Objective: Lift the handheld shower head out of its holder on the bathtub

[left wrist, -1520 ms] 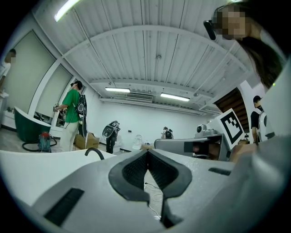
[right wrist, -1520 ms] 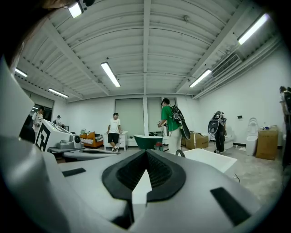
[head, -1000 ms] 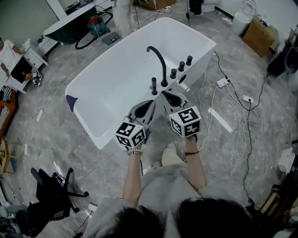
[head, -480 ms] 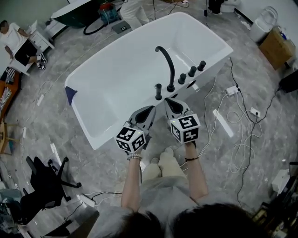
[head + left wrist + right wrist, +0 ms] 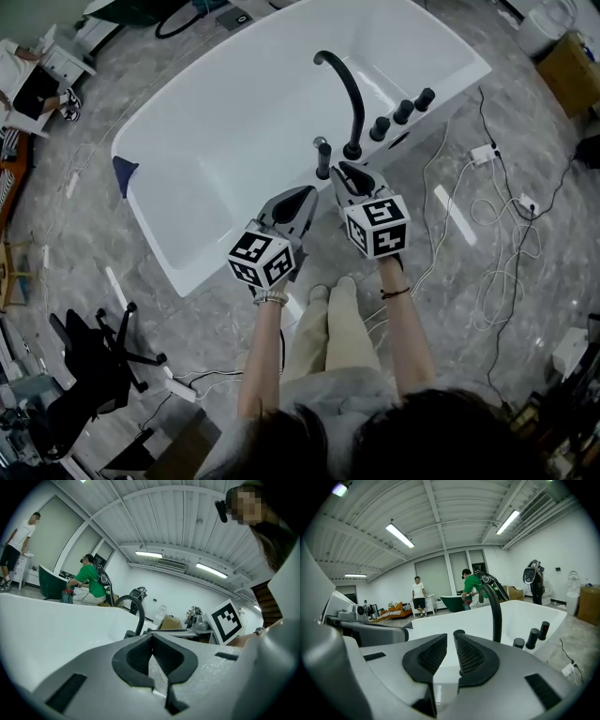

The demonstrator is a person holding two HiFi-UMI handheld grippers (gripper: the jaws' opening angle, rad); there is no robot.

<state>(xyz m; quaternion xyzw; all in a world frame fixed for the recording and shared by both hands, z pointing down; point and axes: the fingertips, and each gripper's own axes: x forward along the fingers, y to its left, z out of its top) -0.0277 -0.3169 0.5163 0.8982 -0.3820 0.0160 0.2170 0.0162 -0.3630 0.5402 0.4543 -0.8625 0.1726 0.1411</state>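
Observation:
The black handheld shower head stands upright in its holder on the near rim of the white bathtub, beside the curved black faucet. My right gripper points at it from just short of it. In the right gripper view the shower head's cap shows just past my right gripper, whose jaws are opening with a narrow gap and nothing between them. My left gripper hovers over the rim to the left. In the left gripper view my left gripper is shut and empty.
Three black knobs line the rim right of the faucet. Cables and a power strip lie on the floor to the right. A black office chair stands at lower left. People work beyond the tub.
Both grippers have dropped toward the tub's near rim. The right gripper's tip has closed in on the shower head.

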